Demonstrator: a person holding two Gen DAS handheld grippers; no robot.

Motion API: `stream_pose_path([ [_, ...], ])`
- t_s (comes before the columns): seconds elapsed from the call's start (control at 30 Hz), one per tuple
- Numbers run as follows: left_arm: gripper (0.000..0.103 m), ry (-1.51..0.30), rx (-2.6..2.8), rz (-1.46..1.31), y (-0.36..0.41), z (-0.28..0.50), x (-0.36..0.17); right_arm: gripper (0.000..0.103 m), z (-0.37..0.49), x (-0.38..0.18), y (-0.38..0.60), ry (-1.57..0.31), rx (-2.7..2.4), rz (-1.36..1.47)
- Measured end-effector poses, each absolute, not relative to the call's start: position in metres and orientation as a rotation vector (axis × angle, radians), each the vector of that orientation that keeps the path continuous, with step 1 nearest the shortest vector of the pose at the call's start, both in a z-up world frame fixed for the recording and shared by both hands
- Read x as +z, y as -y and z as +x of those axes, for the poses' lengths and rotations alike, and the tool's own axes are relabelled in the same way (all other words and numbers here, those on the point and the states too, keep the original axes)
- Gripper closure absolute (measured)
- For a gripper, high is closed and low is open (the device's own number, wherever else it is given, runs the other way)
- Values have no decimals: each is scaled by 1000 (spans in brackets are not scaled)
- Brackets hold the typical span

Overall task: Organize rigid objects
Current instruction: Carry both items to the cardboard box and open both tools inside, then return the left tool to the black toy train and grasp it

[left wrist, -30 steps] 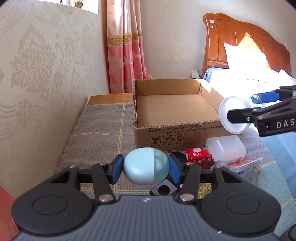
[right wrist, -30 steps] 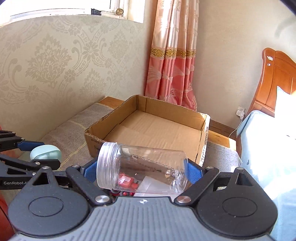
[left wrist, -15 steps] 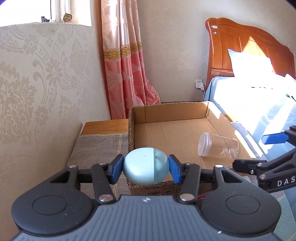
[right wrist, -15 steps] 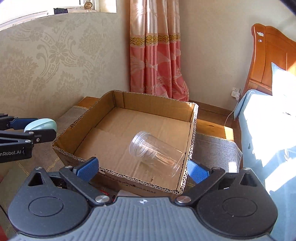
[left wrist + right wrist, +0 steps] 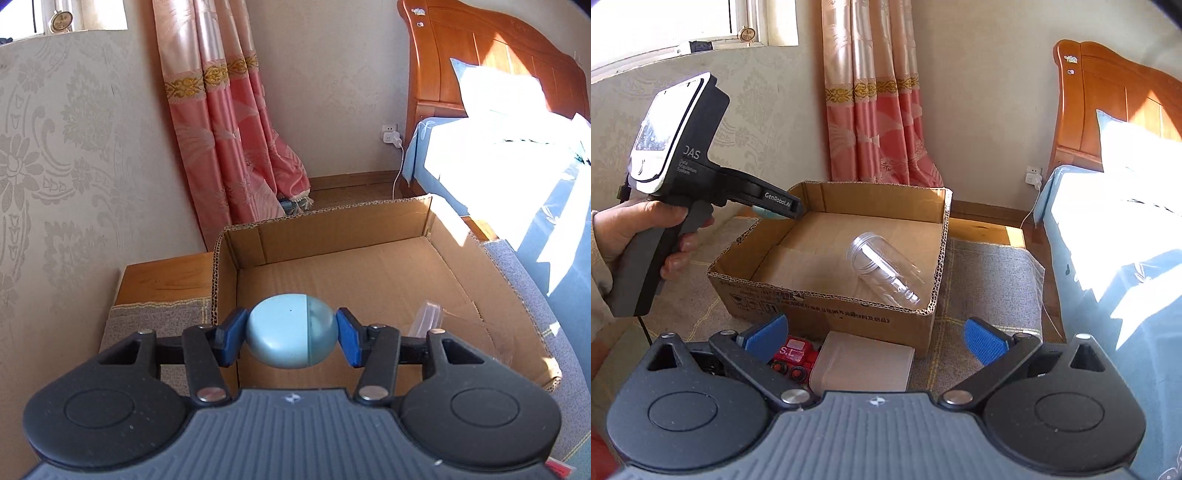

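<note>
1. holding the egg (image 5: 291, 329) by its two ends, the left hand-held gripper (image 5: 291, 332) has its blue pads (image 5: 232, 336) closed on the smooth pale blue shell, above the near left corner of the box (image 5: 417, 221).
2. the egg looks like a hard, light plastic case with a seam round its middle. its curved, glossy ends give the pads little to bite, so it could squirt out if squeezed harder. a hold across the wider middle would likely be steadier.
3. the right hand-held gripper (image 5: 877, 338) is wide open and holds nothing, just short of the box front.
4. below it on the cloth-covered counter (image 5: 990, 273) lie a red toy (image 5: 792, 356) and a frosted tub (image 5: 864, 365), touching each other. both look rigid and light. the tub's flat sides would suit the pads well.
5. farther in, the clear jar (image 5: 882, 269) lies on its side on the box floor, mouth toward the far wall. thin plastic by the look of it, light, apt to roll and to flex under a hard pinch.
6. the box is stiff corrugated card with its top open, and everything seems bound for it.
</note>
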State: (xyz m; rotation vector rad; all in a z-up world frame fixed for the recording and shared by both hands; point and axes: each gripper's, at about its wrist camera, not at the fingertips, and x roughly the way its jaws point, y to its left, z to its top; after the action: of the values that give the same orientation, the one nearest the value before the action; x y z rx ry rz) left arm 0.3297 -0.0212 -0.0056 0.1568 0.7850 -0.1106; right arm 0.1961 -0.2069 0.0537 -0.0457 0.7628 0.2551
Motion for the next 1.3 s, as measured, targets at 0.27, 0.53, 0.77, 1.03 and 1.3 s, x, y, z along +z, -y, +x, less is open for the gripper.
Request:
stream_pose_path([
  [0.27, 32, -809, -83, 213, 30, 366, -20, 0, 196, 48, 222, -784, 215, -8],
  [0.53, 10, -730, -56, 197, 19, 331, 7, 0, 188, 40, 227, -802, 190, 4],
  [0.77, 1, -665, -65, 190, 8, 278, 23, 0, 175, 37, 229, -809, 184, 20],
  [1.03, 1, -673, -54, 188, 0, 214, 9, 0, 156, 28, 229, -822, 181, 36],
  [1.3, 1, -722, -43, 152, -14, 151, -23, 0, 152, 11, 236, -825, 183, 71],
])
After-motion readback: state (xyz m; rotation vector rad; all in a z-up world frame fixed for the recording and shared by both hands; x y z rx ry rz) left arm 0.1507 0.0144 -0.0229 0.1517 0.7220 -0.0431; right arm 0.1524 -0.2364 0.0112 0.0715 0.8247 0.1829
